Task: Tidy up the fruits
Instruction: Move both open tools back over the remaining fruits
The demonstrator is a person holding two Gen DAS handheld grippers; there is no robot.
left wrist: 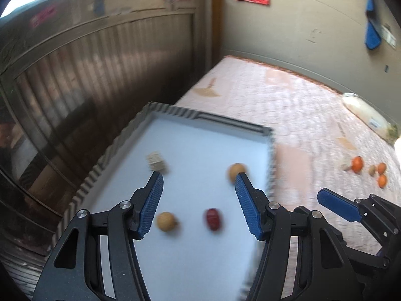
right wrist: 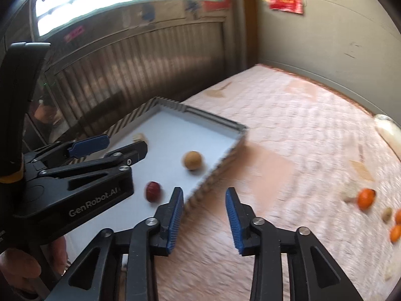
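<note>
A: Start close. What are the grippers doing?

B: The left gripper [left wrist: 199, 179] hangs over the tray [left wrist: 107, 155], its blue pads parted, nothing between them. The right gripper [right wrist: 204, 195] sits just beside the tray's near corner, above the pink bedspread [right wrist: 288, 138], jaws apart and empty too. A hand [right wrist: 17, 268] shows at the lower left of the right wrist view, holding the left tool.

A: And in the tray?

B: On its white floor, nearest, a tan round fruit [left wrist: 165, 221] and a dark red fruit [left wrist: 213, 218] lie side by side, apart. Farther in, another tan round fruit [left wrist: 236, 171] sits near the right wall, partly behind the left gripper's right fingertip. On the left lies a pale ridged piece [left wrist: 156, 161]; it is too blurred to name.

A: Anything outside the tray?

B: Off to the right on the bedspread, well apart from the tray, three oranges [left wrist: 357, 163] lie with a small tan fruit [left wrist: 372, 169] among them. Beyond, near the wall, lies a whitish bag [left wrist: 361, 110].
</note>
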